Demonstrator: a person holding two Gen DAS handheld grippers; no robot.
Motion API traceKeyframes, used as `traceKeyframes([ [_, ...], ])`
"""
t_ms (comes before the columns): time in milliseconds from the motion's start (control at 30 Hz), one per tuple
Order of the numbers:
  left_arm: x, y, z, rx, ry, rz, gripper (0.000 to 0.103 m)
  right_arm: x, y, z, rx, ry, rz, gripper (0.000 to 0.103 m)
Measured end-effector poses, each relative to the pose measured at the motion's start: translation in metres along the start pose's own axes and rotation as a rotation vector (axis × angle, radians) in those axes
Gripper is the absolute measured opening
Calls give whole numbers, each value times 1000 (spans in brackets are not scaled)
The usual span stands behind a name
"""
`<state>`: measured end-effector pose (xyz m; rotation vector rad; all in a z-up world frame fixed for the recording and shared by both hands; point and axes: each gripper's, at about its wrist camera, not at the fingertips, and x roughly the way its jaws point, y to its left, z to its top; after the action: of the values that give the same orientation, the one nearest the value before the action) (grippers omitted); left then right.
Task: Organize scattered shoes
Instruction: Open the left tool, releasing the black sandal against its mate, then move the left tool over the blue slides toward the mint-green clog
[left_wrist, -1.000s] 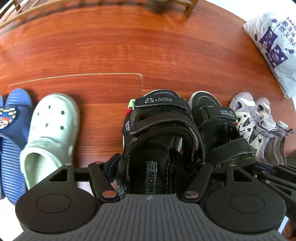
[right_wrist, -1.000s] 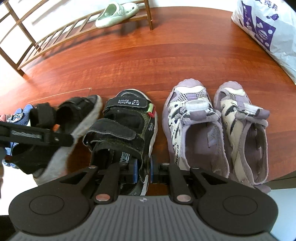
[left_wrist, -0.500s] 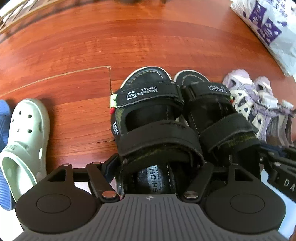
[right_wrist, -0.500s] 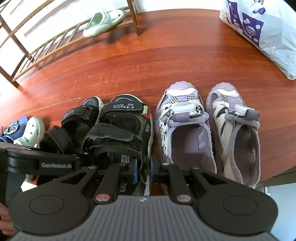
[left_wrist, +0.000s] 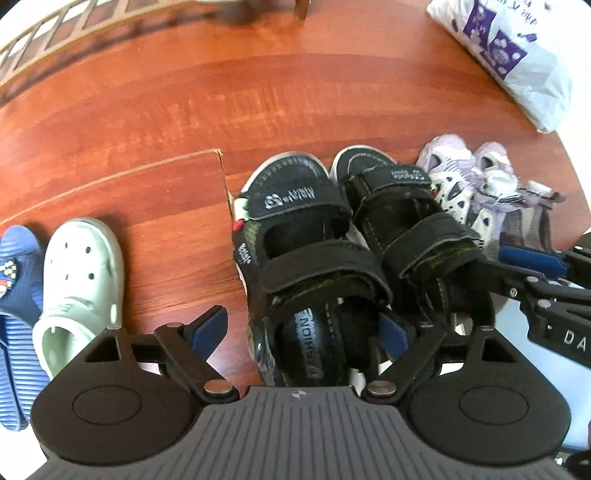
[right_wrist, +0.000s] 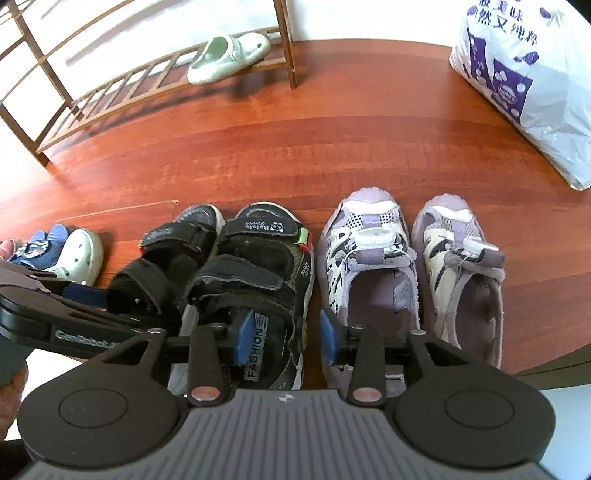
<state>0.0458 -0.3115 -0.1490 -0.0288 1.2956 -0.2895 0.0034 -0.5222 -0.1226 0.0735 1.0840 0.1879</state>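
left gripper (left_wrist: 301, 330): jaws just opened wide, apart from the left black sandal's (left_wrist: 314, 266) heel between them | right gripper (right_wrist: 284, 336): jaws just opened, right black sandal's (right_wrist: 258, 280) heel edge between, not squeezed | both sandals side by side on the red wood floor (right_wrist: 295, 155), between purple sneakers (right_wrist: 369, 266) and a pale green clog (left_wrist: 79, 273)

The left gripper's grey body is hiding the heel of the left black strap sandal (left_wrist: 314, 280). The picture's left edge is cutting off the blue ribbed slipper (left_wrist: 14, 295). The white-and-purple printed plastic bag (right_wrist: 524, 85) is running past the right edge.
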Motion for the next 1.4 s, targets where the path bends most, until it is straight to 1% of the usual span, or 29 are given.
traceKeyframes([
  [167, -29, 6, -4, 21, -72, 1, 87, -17, 3, 7, -2, -23, 13, 47],
  [267, -34, 14, -6, 13, -88, 9, 86, -23, 7, 13, -10, -28, 41, 50],
  [300, -35, 17, -8, 10, -89, 12, 86, -24, 8, 13, -13, -29, 43, 53],
  [367, -36, 25, -13, -4, -85, 12, 83, -24, 14, 16, -27, -35, 46, 54],
  [433, -40, 33, -19, -27, -92, -5, 77, -23, 17, 17, -29, -35, 51, 54],
  [500, -43, 39, -23, -42, -99, -21, 74, -23, 19, 17, -29, -35, 54, 54],
  [567, -44, 43, -26, -43, -99, -28, 63, -22, 19, 16, -29, -32, 53, 54],
  [600, -44, 45, -27, -45, -95, -34, 61, -21, 19, 16, -29, -30, 52, 54],
  [667, -41, 48, -29, -55, -84, -48, 47, -21, 19, 15, -30, -25, 52, 54],
  [700, -39, 50, -30, -62, -79, -52, 43, -21, 18, 15, -29, -22, 51, 54],
  [733, -37, 51, -32, -68, -74, -56, 38, -20, 18, 14, -30, -21, 50, 54],
  [800, -33, 55, -34, -78, -70, -57, 34, -21, 17, 13, -32, -20, 48, 54],
  [867, -27, 57, -38, -76, -70, -38, 31, -21, 16, 12, -32, -20, 47, 56],
  [933, -19, 58, -40, -75, -50, -36, 30, -21, 15, 11, -31, -21, 46, 58],
  [1000, -10, 58, -42, -81, -22, -56, 30, -21, 14, 11, -34, -20, 45, 58],
  [1100, -3, 56, -42, -85, -5, -81, 29, -22, 12, 10, -35, -18, 44, 58],
  [1333, 2, 51, -36, -91, -1, -104, 30, -22, 10, 14, -35, -17, 49, 58],
  [1400, 0, 53, -37, -98, -9, -99, 32, -21, 10, 17, -25, -16, 65, 58],
])
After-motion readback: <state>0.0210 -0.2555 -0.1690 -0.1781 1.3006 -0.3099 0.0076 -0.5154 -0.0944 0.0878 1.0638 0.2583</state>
